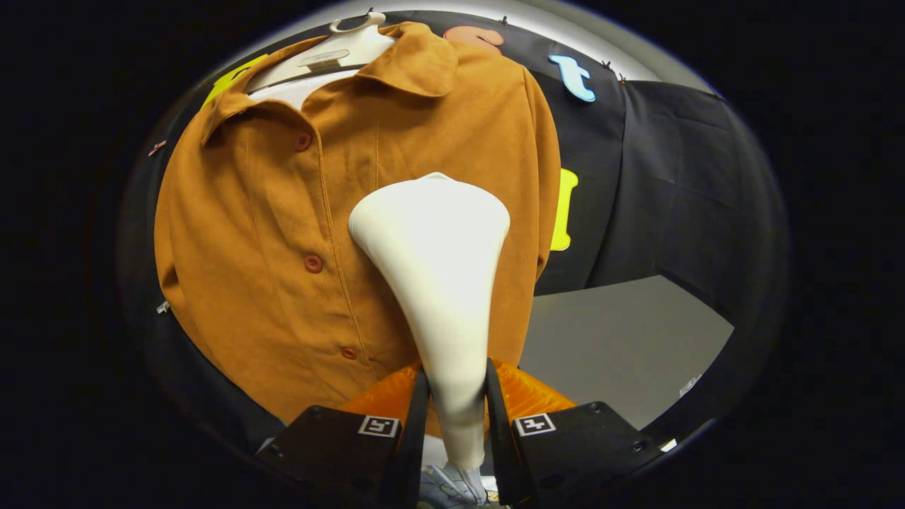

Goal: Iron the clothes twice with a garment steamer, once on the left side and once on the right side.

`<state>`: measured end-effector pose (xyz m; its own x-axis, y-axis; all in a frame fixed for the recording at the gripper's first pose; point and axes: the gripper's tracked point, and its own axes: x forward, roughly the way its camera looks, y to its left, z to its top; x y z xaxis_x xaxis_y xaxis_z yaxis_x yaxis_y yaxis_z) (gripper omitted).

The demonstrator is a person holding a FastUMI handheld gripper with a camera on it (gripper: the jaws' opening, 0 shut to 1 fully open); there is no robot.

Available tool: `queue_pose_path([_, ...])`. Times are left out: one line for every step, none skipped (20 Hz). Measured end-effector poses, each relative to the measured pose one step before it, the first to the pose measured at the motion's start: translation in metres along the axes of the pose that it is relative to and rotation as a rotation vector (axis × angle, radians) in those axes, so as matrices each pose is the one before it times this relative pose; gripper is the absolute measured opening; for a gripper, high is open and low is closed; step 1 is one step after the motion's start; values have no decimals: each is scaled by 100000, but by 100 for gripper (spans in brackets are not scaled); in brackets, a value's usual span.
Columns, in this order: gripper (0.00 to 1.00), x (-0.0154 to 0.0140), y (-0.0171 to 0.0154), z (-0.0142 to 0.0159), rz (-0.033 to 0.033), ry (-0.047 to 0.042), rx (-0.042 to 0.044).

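The gripper [456, 417] pinches the handle of the smooth white garment steamer [435, 268], one finger on each side. Its wide head rests against the brown button-up shirt [283, 233] on a white hanger [332, 53], just beside the buttons. I think ironing is underway; how much is left, I cannot tell.

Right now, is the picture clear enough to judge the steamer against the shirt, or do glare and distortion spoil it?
Gripper view: fisheye bends the brown shirt and the hanger into curves; the white steamer head is brightly lit, nearly washed out, so its surface detail is lost; the shirt's buttons stay sharp; the gripper fingers, shut on the steamer handle, look slightly soft.
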<state>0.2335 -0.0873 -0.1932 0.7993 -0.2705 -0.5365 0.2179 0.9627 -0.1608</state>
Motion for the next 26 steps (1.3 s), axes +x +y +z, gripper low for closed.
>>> queue_pose_path([45, 177, -19, -370, 149, 1089, -281])
queue_pose_path([45, 167, 146, -471, 163, 1283, -274])
queue_pose_path([45, 152, -49, -492, 148, 1192, -134])
queue_pose_path([45, 114, -36, -461, 158, 1312, -2])
queue_pose_path([45, 86, 57, -523, 160, 1353, 19])
queue_pose_path([45, 231, 36, -521, 173, 1386, -91])
queue_pose_path([45, 168, 13, -521, 201, 1381, -123])
queue_pose_path([45, 46, 57, -503, 152, 1418, -88])
queue_pose_path([45, 190, -21, -545, 79, 1480, 31])
queue_pose_path([45, 178, -8, -494, 41, 1516, 46])
queue_pose_path([45, 185, -13, -462, 76, 1536, 63])
queue_pose_path([45, 318, -98, -694, 97, 1585, -107])
queue_pose_path([45, 101, 34, -500, 72, 1544, -48])
queue_pose_path([45, 223, -25, -489, 75, 1563, -35])
queue_pose_path([45, 254, -89, -566, 70, 1597, 8])
queue_pose_path([45, 238, -102, -726, -6, 1572, -120])
queue_pose_path([45, 164, -54, -485, -159, 1576, -207])
queue_pose_path([45, 159, -38, -535, -227, 1568, 13])
queue_pose_path([45, 227, -6, -521, -80, 1583, 234])
queue_pose_path([45, 220, -137, -557, 38, 1458, 337])
queue_pose_path([45, 116, -120, -431, -35, 1283, 163])
queue_pose_path([45, 11, -35, -498, -129, 1133, 32])
queue_pose_path([45, 116, -87, -421, -12, 1190, -37])
queue_pose_path([45, 150, -77, -457, 67, 1233, -12])
queue_pose_path([45, 103, -179, -514, -80, 1161, -42])
queue_pose_path([45, 21, -109, -348, -93, 1094, -2])
